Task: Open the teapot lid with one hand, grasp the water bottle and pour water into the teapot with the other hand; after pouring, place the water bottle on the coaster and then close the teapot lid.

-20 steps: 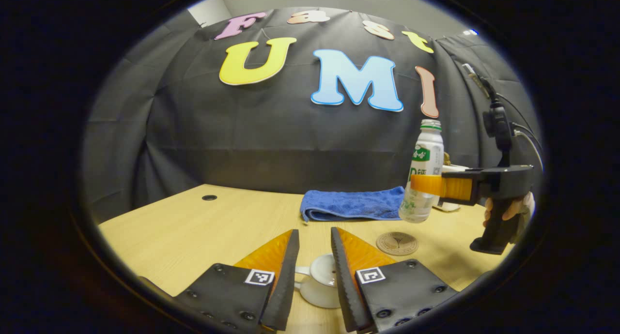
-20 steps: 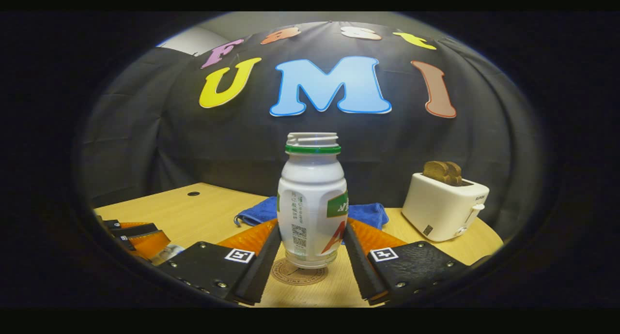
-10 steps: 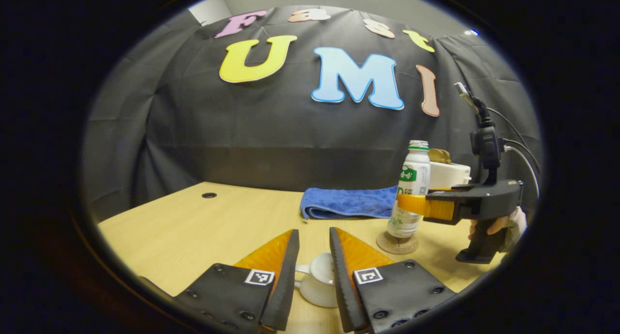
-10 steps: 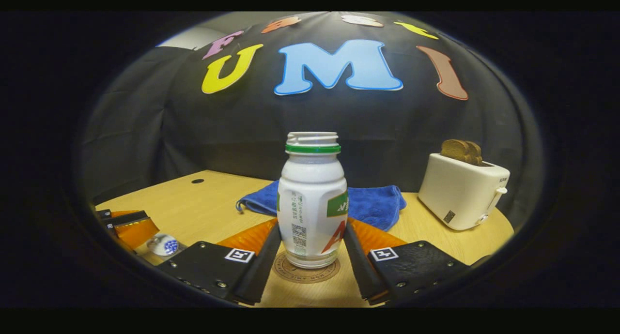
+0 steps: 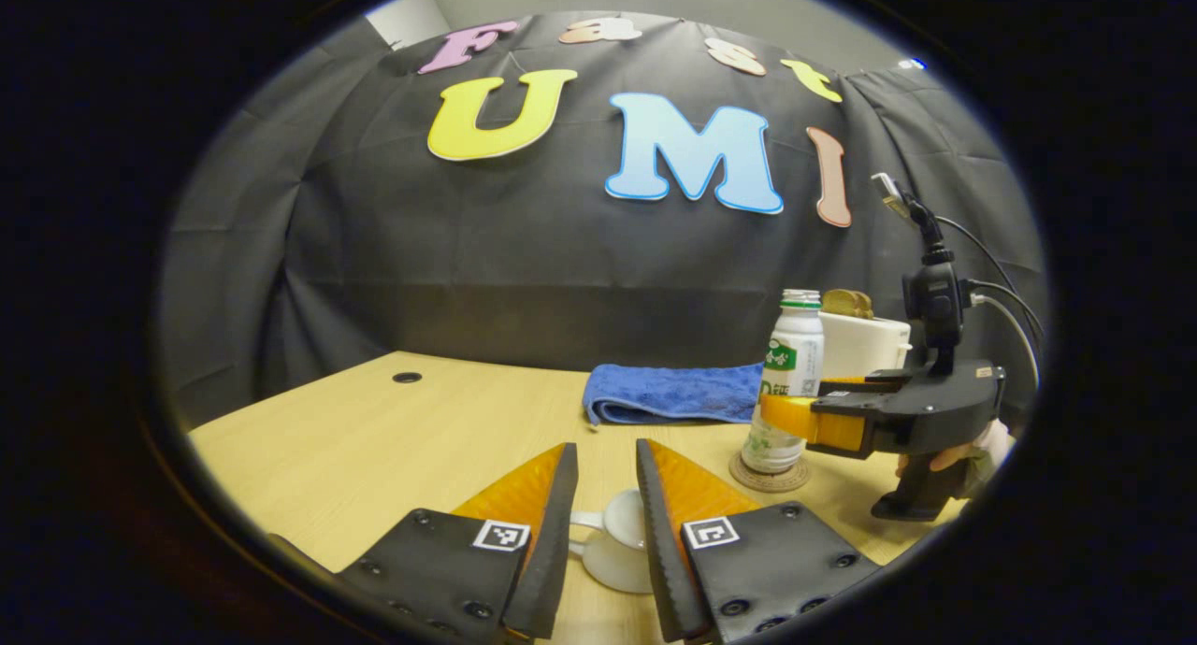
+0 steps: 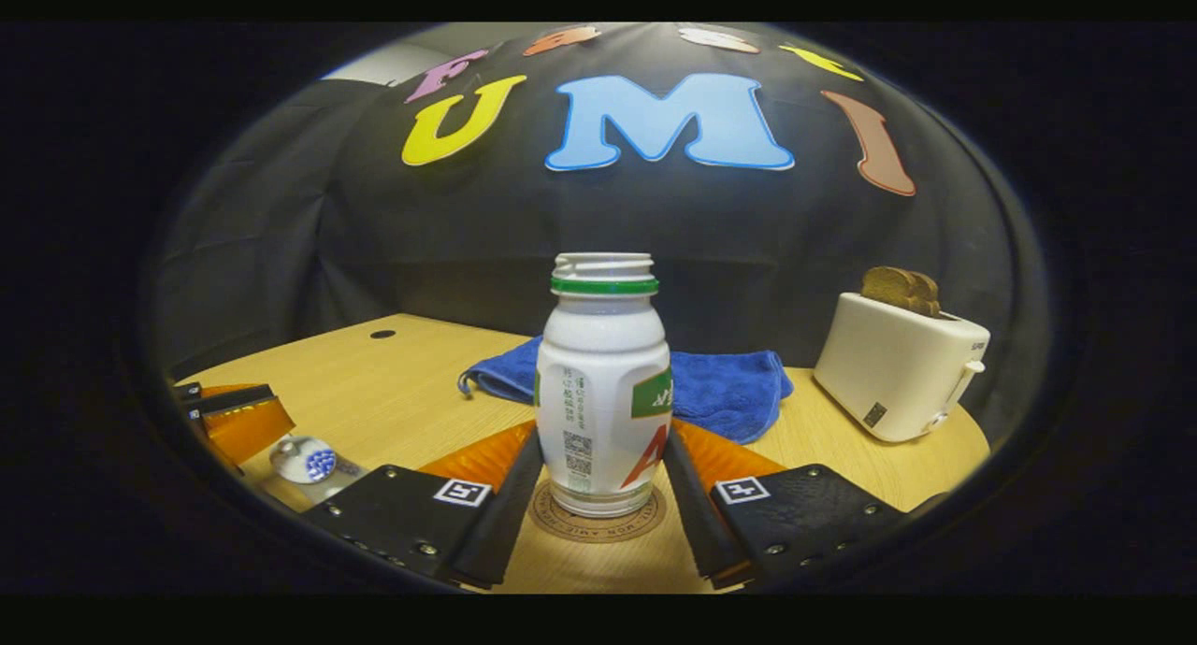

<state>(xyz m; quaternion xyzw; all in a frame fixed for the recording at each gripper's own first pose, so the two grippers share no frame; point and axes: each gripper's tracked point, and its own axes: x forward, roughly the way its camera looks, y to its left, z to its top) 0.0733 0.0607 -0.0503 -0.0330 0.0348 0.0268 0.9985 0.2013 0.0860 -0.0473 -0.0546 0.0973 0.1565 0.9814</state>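
Observation:
The white water bottle (image 6: 603,393), its cap off, stands upright on the round coaster (image 6: 598,531). My right gripper (image 6: 603,435) is shut on its lower body, one finger on each side. In the left gripper view the bottle (image 5: 790,383) and the coaster (image 5: 771,480) are to the right, with the right gripper (image 5: 804,407) around the bottle. My left gripper (image 5: 606,449) has its fingers close together on a small white teapot lid (image 5: 612,547). In the right gripper view the left gripper (image 6: 238,416) is at the far left, with the lid (image 6: 304,460) at its fingertips. The teapot's body is hidden.
A folded blue towel (image 6: 720,388) lies behind the bottle on the wooden table (image 5: 374,439). A white toaster (image 6: 898,374) with toast in it stands at the back right. A hand (image 5: 963,458) holds the right gripper's handle. The table has a small cable hole (image 5: 406,378).
The right gripper has brought the bottle down from above the table onto the coaster. The left gripper has hardly moved and keeps hold of the lid.

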